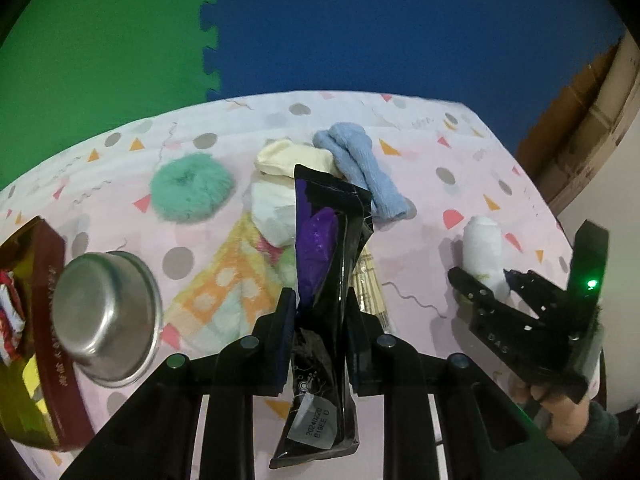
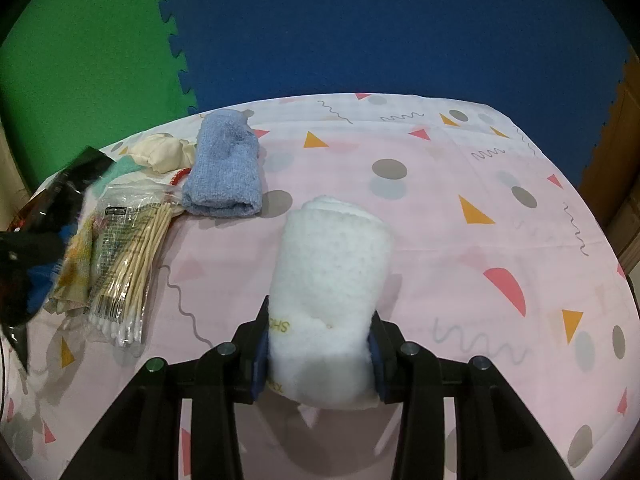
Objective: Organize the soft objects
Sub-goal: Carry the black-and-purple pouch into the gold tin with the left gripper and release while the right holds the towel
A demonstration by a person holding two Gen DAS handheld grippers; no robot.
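Note:
My left gripper (image 1: pixel 320 304) is shut on a black and purple foil packet (image 1: pixel 324 264) and holds it above the table. My right gripper (image 2: pixel 318 320) is shut on a rolled white towel (image 2: pixel 332 280); it also shows in the left wrist view (image 1: pixel 486 252) at the right. A rolled blue towel (image 2: pixel 224 168) lies at the back left, also seen in the left wrist view (image 1: pixel 360 164). Beside it lie a cream cloth (image 1: pixel 292 158), a green fluffy pad (image 1: pixel 190 192), a white cloth (image 1: pixel 272 212) and a checked yellow towel (image 1: pixel 228 284).
A steel bowl (image 1: pixel 108 316) sits at the left next to a dark red box (image 1: pixel 44 320) with things inside. A bag of cotton swabs (image 2: pixel 128 256) lies left of the white towel. The pink patterned tablecloth (image 2: pixel 480 240) covers the table. Green and blue foam mats stand behind.

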